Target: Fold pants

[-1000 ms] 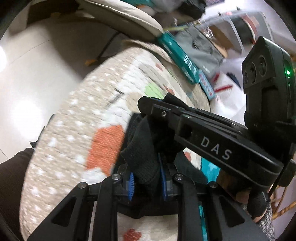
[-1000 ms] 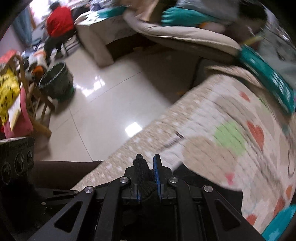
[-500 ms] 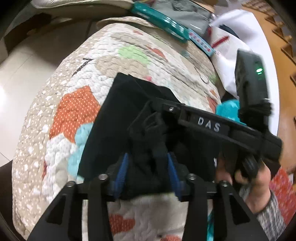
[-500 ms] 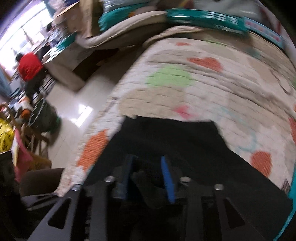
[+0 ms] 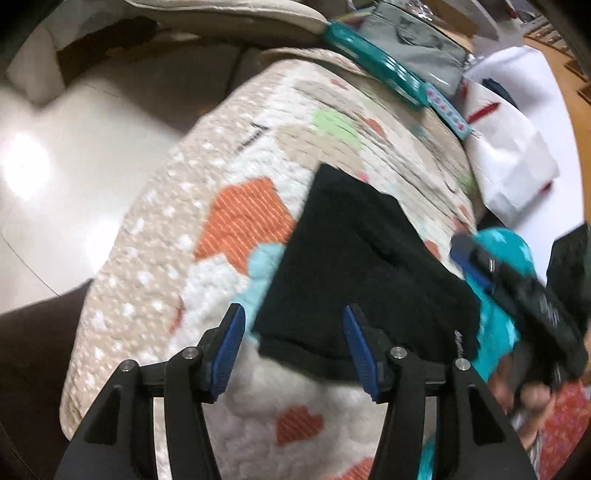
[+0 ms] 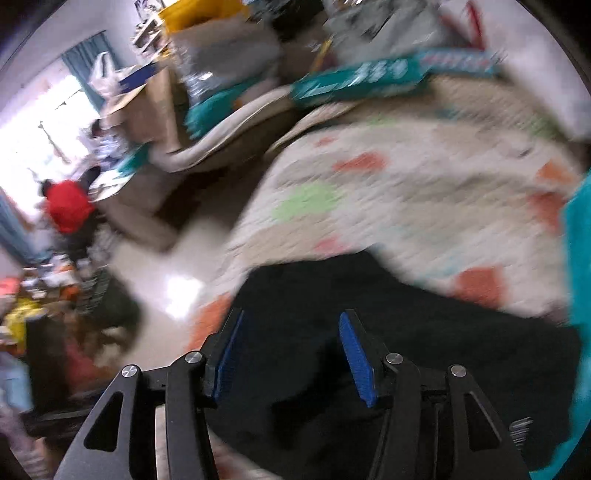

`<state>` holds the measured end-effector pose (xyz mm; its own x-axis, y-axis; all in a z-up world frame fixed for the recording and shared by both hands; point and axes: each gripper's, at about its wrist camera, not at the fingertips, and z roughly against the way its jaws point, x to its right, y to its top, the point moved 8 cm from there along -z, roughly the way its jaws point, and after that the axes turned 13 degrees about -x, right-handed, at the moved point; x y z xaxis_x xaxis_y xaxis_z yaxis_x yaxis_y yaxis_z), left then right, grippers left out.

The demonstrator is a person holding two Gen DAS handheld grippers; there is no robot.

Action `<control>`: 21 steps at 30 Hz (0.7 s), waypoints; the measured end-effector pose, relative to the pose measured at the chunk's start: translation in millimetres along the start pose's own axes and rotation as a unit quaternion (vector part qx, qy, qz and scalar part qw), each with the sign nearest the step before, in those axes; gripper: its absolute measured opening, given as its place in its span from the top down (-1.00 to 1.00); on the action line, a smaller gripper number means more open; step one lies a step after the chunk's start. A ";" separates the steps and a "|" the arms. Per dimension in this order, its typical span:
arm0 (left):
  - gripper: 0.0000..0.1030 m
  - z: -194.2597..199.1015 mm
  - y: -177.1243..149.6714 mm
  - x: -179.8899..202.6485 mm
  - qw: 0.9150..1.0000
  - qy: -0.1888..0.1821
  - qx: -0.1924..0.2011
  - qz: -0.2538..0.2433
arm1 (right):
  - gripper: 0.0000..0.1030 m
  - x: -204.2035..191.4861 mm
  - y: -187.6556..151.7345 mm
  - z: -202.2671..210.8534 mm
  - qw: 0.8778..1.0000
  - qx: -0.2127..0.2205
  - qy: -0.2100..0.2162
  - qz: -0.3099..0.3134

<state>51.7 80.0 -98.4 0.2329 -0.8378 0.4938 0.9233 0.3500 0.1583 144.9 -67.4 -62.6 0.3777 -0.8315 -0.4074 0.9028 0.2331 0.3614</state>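
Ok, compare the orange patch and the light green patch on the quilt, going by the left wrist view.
The orange patch is larger and angular with fine stripes; the light green patch is smaller, rounder and plain. The orange patch lies close beside the black pants, while the light green patch sits farther up the quilt, well apart from them. Both are coloured patches in the same cream quilted cover.

No text can be read with certainty. Small white lettering is seen on the folded black pants [image 5: 369, 266], but it is blurred. Print on the long teal box [image 6: 365, 79] is likewise illegible.

A cluttered home living room. A patchwork quilt [image 5: 258, 206] lies ahead of the fingers; a cushioned sofa [image 5: 229, 18] and glossy tiled floor [image 5: 55, 177] lie beyond.
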 end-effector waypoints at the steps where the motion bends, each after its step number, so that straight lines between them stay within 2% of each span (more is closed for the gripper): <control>1: -0.06 -1.1 4.1 -0.4 1.000 0.007 0.004 -0.002 | -0.01 0.0 -4.4 -13.3 1.000 -0.018 0.004 -0.004; 2: -0.06 -3.0 8.0 0.2 1.000 0.014 0.007 -0.006 | 0.03 3.4 -10.3 -26.1 0.999 -0.037 -0.005 -0.008; 4: -0.06 -8.7 12.9 3.3 1.000 0.025 0.007 -0.016 | 0.17 20.2 -19.6 -45.5 0.996 -0.071 -0.052 -0.021; 5: -0.06 -13.5 16.7 6.9 0.999 0.030 0.006 -0.021 | 0.41 26.7 -22.4 -49.1 0.994 -0.079 -0.066 -0.026; 7: -0.06 -21.7 18.5 10.5 0.999 0.037 0.001 -0.033 | 0.44 31.5 -20.4 -40.8 0.994 -0.071 -0.072 -0.037; 10: -0.06 -33.6 18.1 12.8 0.998 0.035 -0.010 -0.044 | 0.34 24.5 -1.0 -18.6 0.991 -0.033 -0.131 -0.013; 13: -0.06 -45.2 18.0 13.0 0.998 0.027 -0.023 -0.045 | 0.27 3.8 26.1 -18.5 0.995 -0.033 -0.098 0.013; 14: -0.06 -49.4 18.1 12.9 0.998 0.027 -0.026 -0.046 | 0.16 -2.7 36.8 -23.3 0.995 -0.035 -0.087 0.021; 15: -0.06 -51.3 18.4 13.1 0.998 0.026 -0.025 -0.047 | -0.05 -6.5 44.4 -29.7 0.996 -0.039 -0.081 0.029; 17: -0.06 -53.2 19.8 16.0 0.998 0.025 -0.021 -0.052 | -0.16 -16.7 60.3 -51.7 0.994 -0.060 -0.079 0.045; 20: -0.05 -56.8 19.2 21.5 0.997 0.025 -0.023 -0.067 | -0.16 -28.2 73.0 -95.1 0.990 -0.107 -0.072 0.055; 21: 0.12 -57.8 18.8 21.6 0.997 0.033 -0.021 -0.073 | -0.16 -34.2 71.2 -112.4 0.986 -0.135 -0.074 0.068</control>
<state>91.8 44.3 -134.1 0.1131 -0.9044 0.4115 0.9607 0.2052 0.1870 219.3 34.3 -117.3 0.4833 -0.8431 -0.2357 0.8750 0.4567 0.1605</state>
